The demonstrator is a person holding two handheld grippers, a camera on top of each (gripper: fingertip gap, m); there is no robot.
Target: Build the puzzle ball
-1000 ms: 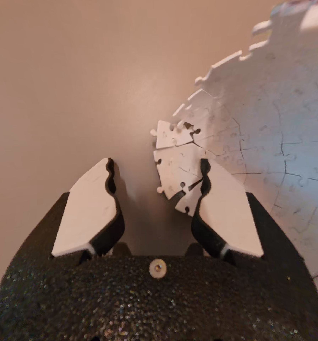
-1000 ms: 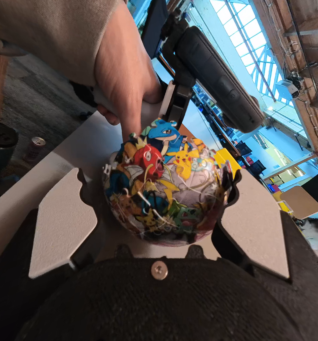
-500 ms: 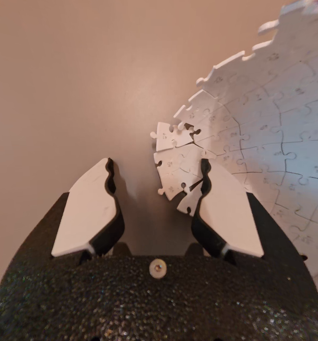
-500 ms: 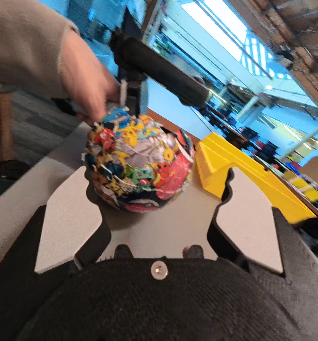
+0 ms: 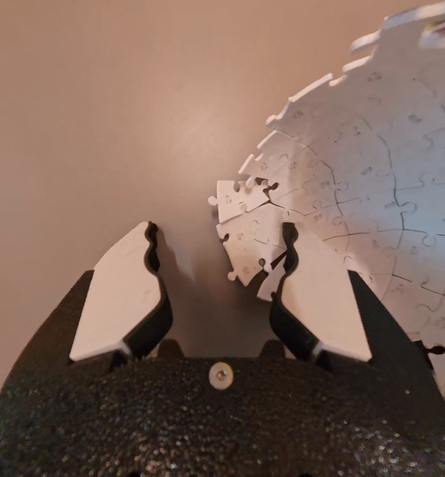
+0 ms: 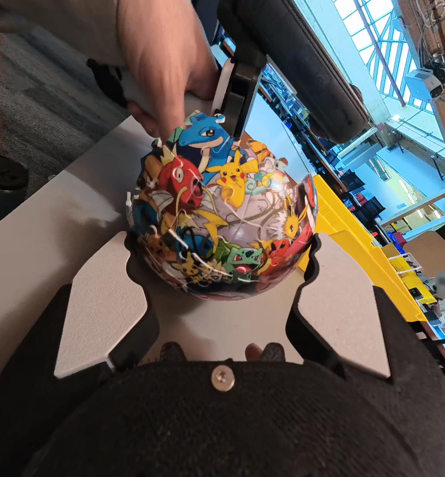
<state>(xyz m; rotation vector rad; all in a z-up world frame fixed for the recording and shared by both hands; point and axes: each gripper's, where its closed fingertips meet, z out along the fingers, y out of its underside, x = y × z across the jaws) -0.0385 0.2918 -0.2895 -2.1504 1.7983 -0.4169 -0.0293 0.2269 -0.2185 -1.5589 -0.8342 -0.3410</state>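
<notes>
Resting on the grey table (image 6: 48, 232): half-built puzzle ball (image 6: 224, 222), between the spread fingers of the right gripper (image 6: 221, 258), gripped by neither; left gripper (image 5: 219, 247) likewise agape, empty, one finger inside the shell's white hollow (image 5: 371, 206). Behind the ball, a hand (image 6: 164, 64) on the left tool.

Small printed marks sit on the white inner faces of the pieces of my puzzle ball (image 5: 386, 196), one mark per piece, all too blurred to make out. Its outer shell (image 6: 221, 219) carries cartoon figures only; I find no legible writing elsewhere.
</notes>
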